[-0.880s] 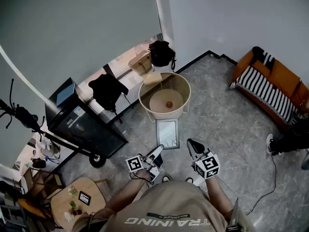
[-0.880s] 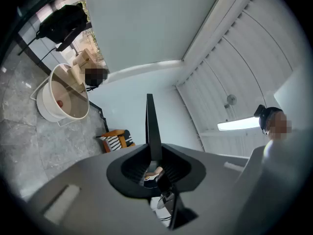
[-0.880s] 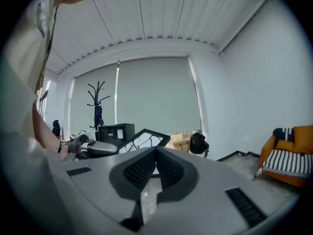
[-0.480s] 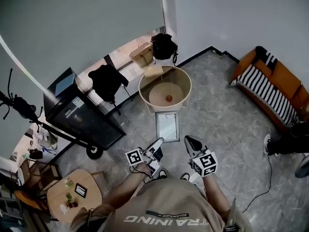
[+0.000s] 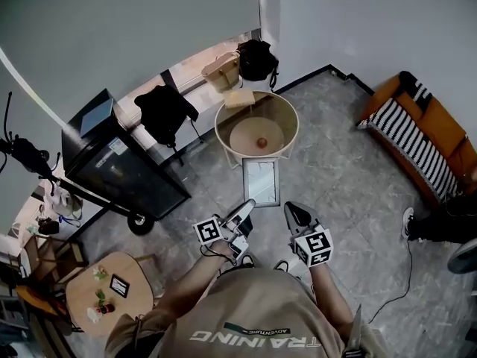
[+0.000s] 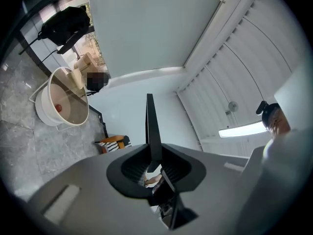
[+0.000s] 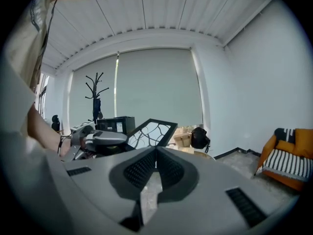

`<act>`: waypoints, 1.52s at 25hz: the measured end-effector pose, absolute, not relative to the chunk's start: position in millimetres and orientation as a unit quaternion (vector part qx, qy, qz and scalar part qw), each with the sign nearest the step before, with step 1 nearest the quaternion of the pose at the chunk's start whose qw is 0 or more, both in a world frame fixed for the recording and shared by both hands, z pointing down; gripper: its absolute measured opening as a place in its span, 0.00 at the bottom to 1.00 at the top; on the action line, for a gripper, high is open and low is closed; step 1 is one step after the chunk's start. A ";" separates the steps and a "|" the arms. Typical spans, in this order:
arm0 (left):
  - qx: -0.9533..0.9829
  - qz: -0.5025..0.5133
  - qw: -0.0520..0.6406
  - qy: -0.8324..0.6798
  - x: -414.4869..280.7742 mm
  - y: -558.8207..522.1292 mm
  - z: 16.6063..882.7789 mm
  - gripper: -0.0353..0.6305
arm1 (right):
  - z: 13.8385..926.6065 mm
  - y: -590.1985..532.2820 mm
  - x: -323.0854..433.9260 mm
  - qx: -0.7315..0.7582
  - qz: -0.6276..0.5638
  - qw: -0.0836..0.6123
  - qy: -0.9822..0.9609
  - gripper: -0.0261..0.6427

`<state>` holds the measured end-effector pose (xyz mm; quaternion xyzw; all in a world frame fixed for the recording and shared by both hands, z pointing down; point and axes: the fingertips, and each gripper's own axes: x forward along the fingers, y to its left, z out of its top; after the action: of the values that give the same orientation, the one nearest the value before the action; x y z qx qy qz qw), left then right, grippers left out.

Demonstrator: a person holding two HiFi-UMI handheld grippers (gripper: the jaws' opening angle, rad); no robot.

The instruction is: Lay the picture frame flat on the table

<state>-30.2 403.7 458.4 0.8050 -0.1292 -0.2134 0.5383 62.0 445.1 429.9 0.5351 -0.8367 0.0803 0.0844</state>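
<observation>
The left claw (image 5: 244,206) is clamped on the picture frame (image 5: 261,183): in the left gripper view the frame stands edge-on as a thin dark blade rising from between the two narrowly parted pads, so the grip is across its thickness, near a lower corner. That hold looks chosen to leave the glass clear and let a turn of the wrist swing the frame down. The frame itself hangs in the air in front of the person, tilted with its face towards the head view, its far edge close by the near rim of the round table (image 5: 297,127) but not on it; the task's laying down is not yet done. To its right, the right claw (image 5: 292,211) has its jaws closed together with nothing seen between them, tips just beside the frame's other near corner; whether they touch it I cannot tell. Probably it is kept shut to steady or nudge that side while the left does the carrying
</observation>
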 end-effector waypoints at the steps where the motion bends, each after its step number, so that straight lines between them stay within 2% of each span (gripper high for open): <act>1: 0.803 -0.213 0.541 -0.128 -33.3 401.8 460.0 0.17 | 431.2 441.6 58.0 0.532 0.077 0.084 -0.839 0.05; 19: 0.775 -0.199 0.577 -0.166 -99.1 338.1 518.8 0.17 | 464.5 375.9 3.8 0.498 0.099 0.111 -0.854 0.05; 32: 0.766 -0.201 0.571 -0.214 -59.9 218.2 521.1 0.17 | 467.8 231.5 58.4 0.461 0.096 0.094 -0.877 0.05; 38: 0.761 -0.233 0.560 -0.229 -34.6 167.6 519.7 0.17 | 471.3 178.2 89.3 0.433 0.098 0.096 -0.891 0.05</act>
<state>-34.6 167.6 519.7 0.7612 -0.2287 -0.2330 0.5604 89.3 178.2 471.3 0.4331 -0.8908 0.0983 0.0963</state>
